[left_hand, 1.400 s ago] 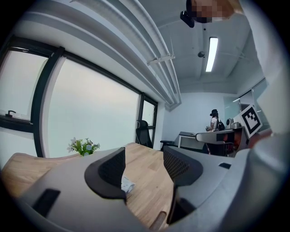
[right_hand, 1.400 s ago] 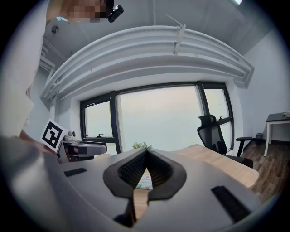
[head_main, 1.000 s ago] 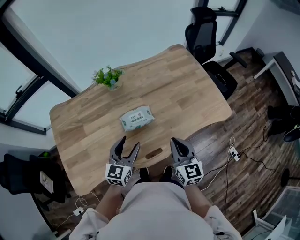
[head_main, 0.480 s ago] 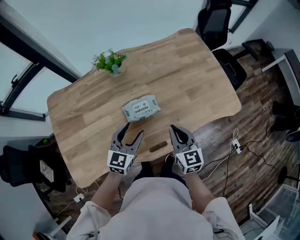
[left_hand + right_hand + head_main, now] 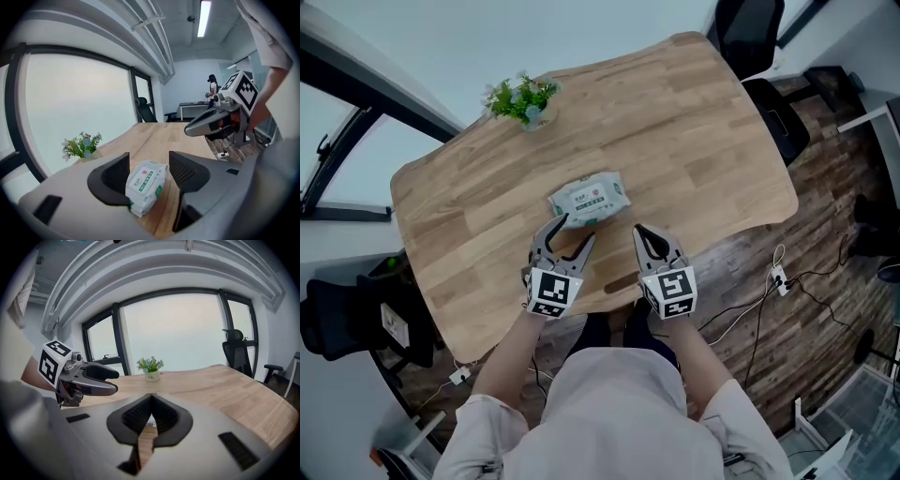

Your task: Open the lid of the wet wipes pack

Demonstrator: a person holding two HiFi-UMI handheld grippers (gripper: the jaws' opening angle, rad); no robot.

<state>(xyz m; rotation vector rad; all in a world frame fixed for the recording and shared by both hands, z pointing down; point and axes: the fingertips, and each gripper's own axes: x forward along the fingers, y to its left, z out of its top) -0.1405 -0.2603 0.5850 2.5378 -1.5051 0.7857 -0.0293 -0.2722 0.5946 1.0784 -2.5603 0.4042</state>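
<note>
Where the pack sits: the wet wipes pack point(image 5: 589, 200) lies flat near the middle of the table point(image 5: 703, 131), lid point(image 5: 141, 178) facing up and looking shut. So as far as I can judge, the opening hasn't started.
Left gripper point(image 5: 574, 231): jaws spread wide and holding nothing. Your left gripper view frames the pack right between them, and in the head view one tip overlaps the pack's near corner. Touching or just hovering, can't tell.
Right gripper point(image 5: 641, 231): jaws pressed together on nothing, parked just beside the pack's near edge.
Slip risk: the pack looks soft and the wood looks smooth. If you tug the lid without pinning the body, I'd bet the whole thing slides or lifts along with it.
Squash risk: clamp the left one hard across the middle and you'd likely buckle the pack and tilt the lid away from your other tip.
Missed-lid risk: closed right jaws can only poke. Unless they part or hook under the flap edge, you'd probably just shove the pack toward the plant point(image 5: 523, 98).
Lid edge: no view shows which side has the lift tab and which the hinge.
Right gripper view: its own jaws block nearly all of the pack, with only a sliver of white in the gap.
Pack's near end: cut off behind the left gripper's body in that gripper's view.
Print: too small to read.
</note>
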